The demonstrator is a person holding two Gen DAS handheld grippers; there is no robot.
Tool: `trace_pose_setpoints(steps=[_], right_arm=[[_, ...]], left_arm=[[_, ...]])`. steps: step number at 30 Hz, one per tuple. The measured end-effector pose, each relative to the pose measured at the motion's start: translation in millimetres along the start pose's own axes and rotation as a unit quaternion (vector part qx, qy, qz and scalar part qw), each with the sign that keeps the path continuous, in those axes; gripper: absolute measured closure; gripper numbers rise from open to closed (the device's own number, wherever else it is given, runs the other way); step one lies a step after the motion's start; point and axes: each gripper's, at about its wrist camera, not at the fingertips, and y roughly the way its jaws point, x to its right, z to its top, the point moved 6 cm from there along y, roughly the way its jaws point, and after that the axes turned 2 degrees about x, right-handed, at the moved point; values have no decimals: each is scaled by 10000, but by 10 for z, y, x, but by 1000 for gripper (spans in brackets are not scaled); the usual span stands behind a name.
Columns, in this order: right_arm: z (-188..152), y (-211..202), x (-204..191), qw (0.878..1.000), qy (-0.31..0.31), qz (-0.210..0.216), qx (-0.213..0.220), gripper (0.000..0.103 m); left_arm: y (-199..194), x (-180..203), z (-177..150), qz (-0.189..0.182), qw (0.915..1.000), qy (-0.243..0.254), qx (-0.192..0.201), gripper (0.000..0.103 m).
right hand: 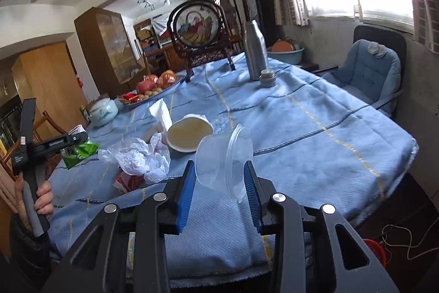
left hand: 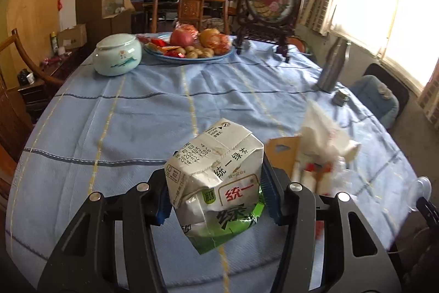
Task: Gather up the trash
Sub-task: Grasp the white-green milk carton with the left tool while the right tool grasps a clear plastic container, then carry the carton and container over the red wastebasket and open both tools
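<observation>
In your left wrist view, the left gripper [left hand: 216, 199] has its blue pads pressed into both sides of a crumpled green tea carton [left hand: 216, 183], white on top and green below, held clear above the blue checked tablecloth [left hand: 123, 128]. Just right of the carton lie a brown cardboard piece [left hand: 282, 155] and some crumpled white tissue [left hand: 326, 136] (this part is blurred). Farther back on the table stand a pale green lidded jar [left hand: 117, 55], a fruit plate [left hand: 189, 48], a round embroidered screen on a dark carved stand [left hand: 270, 4] and a steel flask [left hand: 332, 65].

In your right wrist view, the right gripper [right hand: 219, 194] pinches a clear plastic cup [right hand: 223, 164] between its blue pads; the cup is tipped on its side with its mouth to the right, lifted off the cloth. Beyond it on the tablecloth [right hand: 315, 128] sit a white bowl holding a beige layer [right hand: 190, 131], crumpled clear plastic wrap [right hand: 140, 158] and a white tissue [right hand: 162, 111]. At the left edge your hand [right hand: 44, 197] grips the handle of the other gripper, with the carton's green end [right hand: 78, 153] showing in it.
</observation>
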Motion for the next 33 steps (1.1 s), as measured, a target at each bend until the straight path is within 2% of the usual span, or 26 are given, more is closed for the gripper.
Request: trace_pose_setpoints(steps=[7,12,16,19,25,28,33], right_arm=[[-55,-308,211,9996,171,-40,221,67],[-118,-650,492,9981,346,-223,451,67],[-211,-915,830,9956,552,-477,583,67],[-317,-1099,1096,9928,706,-734,634,67],[-656,-1327,1742,9844,1124,-1265,479,67],[-881,-1292,2040,9798,1315,-1489,248,67],[-1338,-990,2525,9699,1623,-1789,-321,67]], left_arm=[[-478,533,24,-388,9981,354,337,49],[-676,1173,-34,-1000,9924,681,245,49],[-726,1714,-147,-1346,9857,999,172,49],[-708,2124,-289,-1656,9788,1206,26,49],[-679,3012,-731,-2375,9573,1606,-371,49],[-586,3471,-1014,-2686,9435,1817,-675,49],[-411,3969,-1408,-2919,9269,2103,-1065,49]])
